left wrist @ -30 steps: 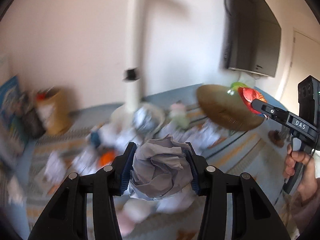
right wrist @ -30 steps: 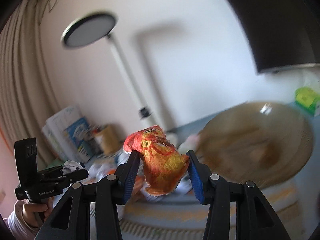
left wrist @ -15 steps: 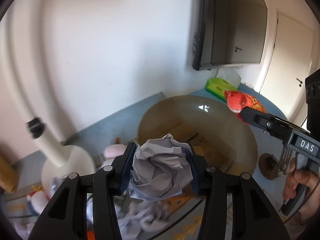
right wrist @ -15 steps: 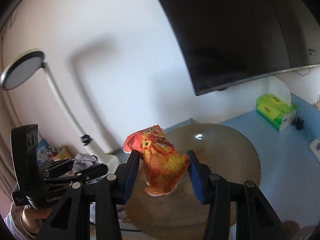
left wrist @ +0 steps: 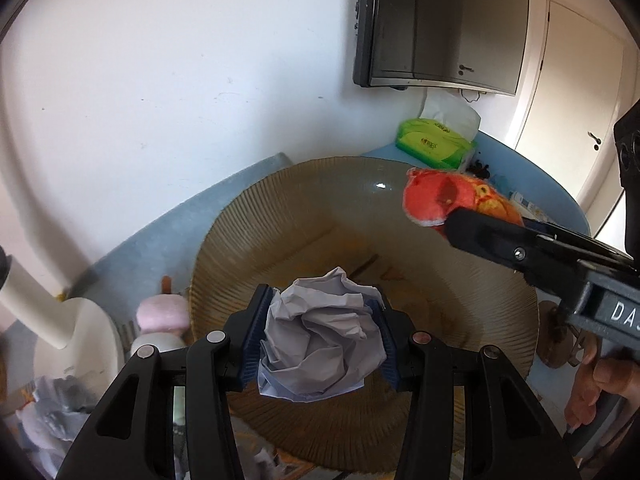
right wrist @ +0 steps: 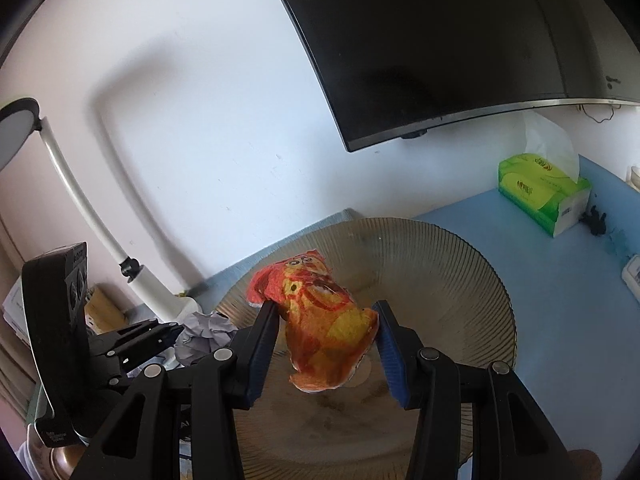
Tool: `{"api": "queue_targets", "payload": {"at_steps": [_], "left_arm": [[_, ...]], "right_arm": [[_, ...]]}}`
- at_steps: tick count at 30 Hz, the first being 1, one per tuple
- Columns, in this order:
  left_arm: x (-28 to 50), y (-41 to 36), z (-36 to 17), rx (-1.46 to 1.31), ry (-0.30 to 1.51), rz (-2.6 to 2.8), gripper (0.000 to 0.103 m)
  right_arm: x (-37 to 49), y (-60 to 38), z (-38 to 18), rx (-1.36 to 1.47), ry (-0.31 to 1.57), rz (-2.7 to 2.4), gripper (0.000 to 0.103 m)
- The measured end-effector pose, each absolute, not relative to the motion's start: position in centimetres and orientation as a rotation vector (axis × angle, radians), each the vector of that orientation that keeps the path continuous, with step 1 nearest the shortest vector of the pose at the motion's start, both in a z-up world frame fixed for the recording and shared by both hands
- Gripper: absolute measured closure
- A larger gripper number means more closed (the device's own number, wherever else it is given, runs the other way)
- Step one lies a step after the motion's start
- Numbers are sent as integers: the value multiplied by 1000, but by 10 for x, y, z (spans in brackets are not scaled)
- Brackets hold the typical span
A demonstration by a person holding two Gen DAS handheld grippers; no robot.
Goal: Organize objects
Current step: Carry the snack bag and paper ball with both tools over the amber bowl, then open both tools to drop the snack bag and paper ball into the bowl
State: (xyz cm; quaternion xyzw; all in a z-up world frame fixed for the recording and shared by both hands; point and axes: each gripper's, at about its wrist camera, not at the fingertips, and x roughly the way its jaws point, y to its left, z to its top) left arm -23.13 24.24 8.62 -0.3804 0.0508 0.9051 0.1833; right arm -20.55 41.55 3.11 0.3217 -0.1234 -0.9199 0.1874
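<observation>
My left gripper (left wrist: 320, 332) is shut on a crumpled ball of grey-white paper (left wrist: 320, 340) and holds it over the near part of a large ribbed brown glass bowl (left wrist: 256, 224). My right gripper (right wrist: 326, 344) is shut on a red and yellow printed cloth pouch (right wrist: 320, 320) above the same bowl (right wrist: 460, 280). In the left wrist view the pouch (left wrist: 440, 200) hangs over the bowl's right side. In the right wrist view the paper ball (right wrist: 204, 332) sits at the bowl's left edge.
A green tissue box (left wrist: 436, 140) stands behind the bowl on the blue table (right wrist: 560, 280). A white lamp base (left wrist: 72, 340) and a pink soft toy (left wrist: 162, 312) sit to the left. A dark screen (right wrist: 460, 40) hangs on the wall. More crumpled paper (left wrist: 52, 412) lies at lower left.
Both grippers have moved closer to the bowl and lower over it, still holding their objects. The bowl now fills the middle of both views.
</observation>
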Motion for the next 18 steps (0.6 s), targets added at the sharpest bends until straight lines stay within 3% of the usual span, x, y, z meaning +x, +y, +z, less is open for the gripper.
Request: {"api": "queue_targets", "payload": {"at_steps": [4,6,7,8,9,18], "left_arm": [[-240,245,80,-1094,128,2537,58],[-242,246,77,-1110,125,2531,49],[-245,247,75,-1128,129,2525,42],[-246,246,70,-1198,133,2489,0],[-246,247,67,-1216,139,2472,1],[-216,220,96,-1087,173,2576,1]], "right_arm": [[-209,417,27,923,-367,-2584,56],[-211,416,26,935,-368,-2577,50],[-212,415,25,950,-365,-2573,29],[-213,415,24,957,-373,-2569,13],[-213,414,24,967,-387,-2568,0],[-197,405,56,858,-411,-2605,0]]}}
